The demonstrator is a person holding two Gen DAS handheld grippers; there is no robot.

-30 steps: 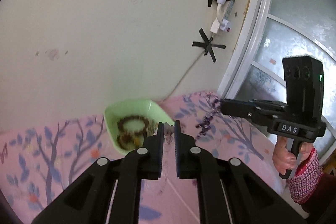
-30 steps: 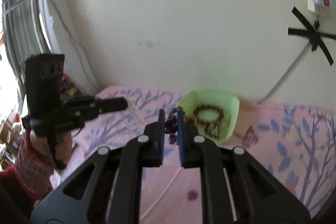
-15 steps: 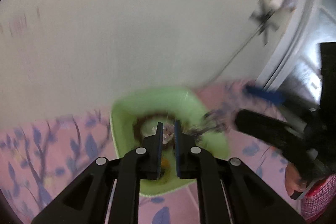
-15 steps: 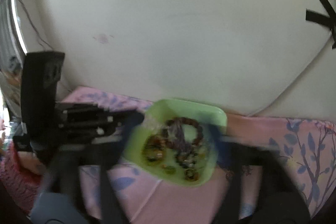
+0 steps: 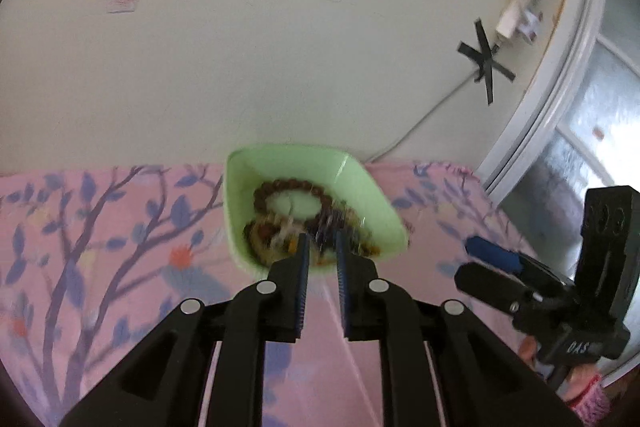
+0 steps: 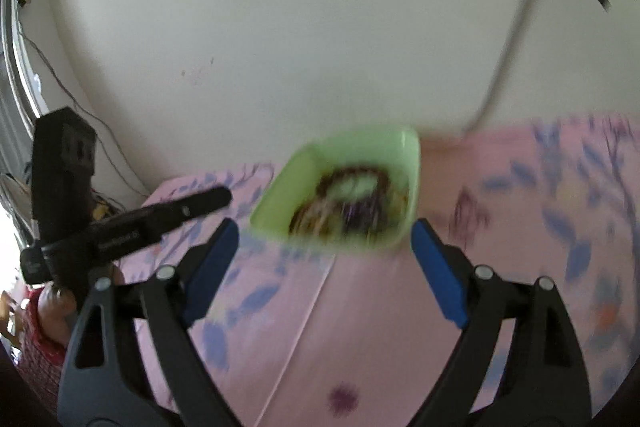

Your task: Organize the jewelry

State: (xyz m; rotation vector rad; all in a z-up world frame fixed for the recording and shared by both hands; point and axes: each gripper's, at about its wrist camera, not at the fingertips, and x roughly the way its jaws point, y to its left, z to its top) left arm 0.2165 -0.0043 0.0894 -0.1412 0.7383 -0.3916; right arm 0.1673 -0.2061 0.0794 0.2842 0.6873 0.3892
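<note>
Green tray (image 5: pixel 352 171) on pink floral cloth (image 5: pixel 100 227), heaped with brown bead bracelets (image 5: pixel 292 189), purple strand (image 6: pixel 360 213) on top. Right gripper (image 6: pixel 324 239) spread wide, empty, tilted down, tray at 12 o'clock. Left gripper (image 5: pixel 320 247) jaws just opening, narrow gap, nothing gripped.

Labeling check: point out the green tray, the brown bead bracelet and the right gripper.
green tray (image 5: pixel 352 183), left wrist view, bare right inner wall
brown bead bracelet (image 5: pixel 280 183), left wrist view, top arc of beads
right gripper (image 6: pixel 325 269), right wrist view, midway between fingertips
</note>
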